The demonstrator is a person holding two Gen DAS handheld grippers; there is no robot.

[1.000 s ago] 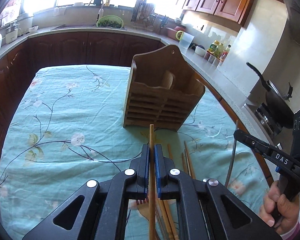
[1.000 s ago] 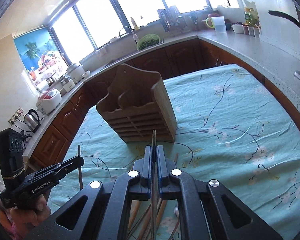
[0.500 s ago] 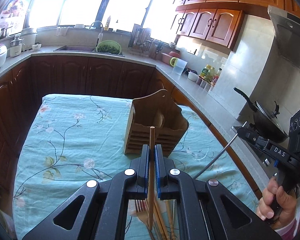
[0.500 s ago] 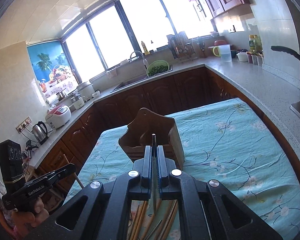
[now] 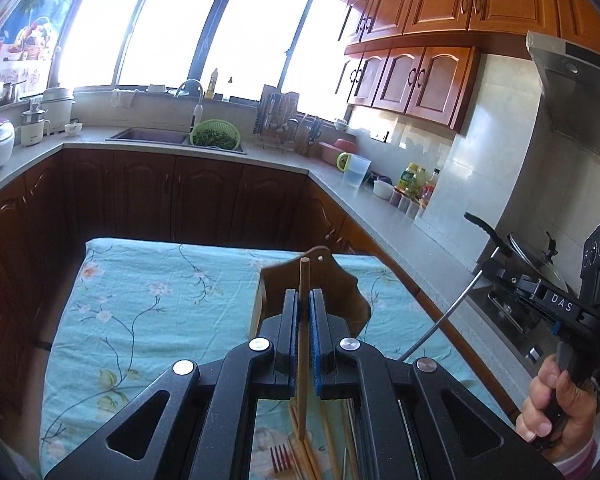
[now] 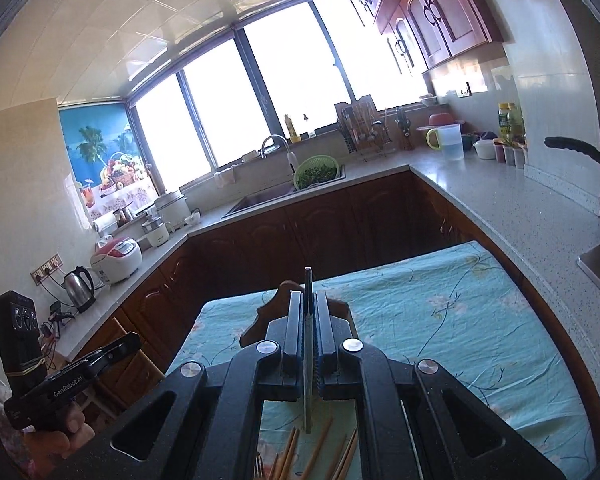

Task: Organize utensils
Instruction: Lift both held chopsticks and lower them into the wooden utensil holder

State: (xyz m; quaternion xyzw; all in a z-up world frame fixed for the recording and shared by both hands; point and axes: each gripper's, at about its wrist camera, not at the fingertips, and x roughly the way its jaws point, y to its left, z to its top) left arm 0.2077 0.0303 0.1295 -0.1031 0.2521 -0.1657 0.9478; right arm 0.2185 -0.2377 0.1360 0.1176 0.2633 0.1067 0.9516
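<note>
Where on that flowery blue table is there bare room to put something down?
The tablecloth is bare left of the wooden utensil holder, out to its left and far edges. In the right wrist view, the cloth right of the holder is bare too. It is crowded at the near edge, where loose chopsticks and a fork lie under the grippers.

The chopstick looks like matt wood, the rod like smooth metal. Soft floral cloth covers the table; the holder is brown wood.

wrist views angled down, sharing table, sink
</note>
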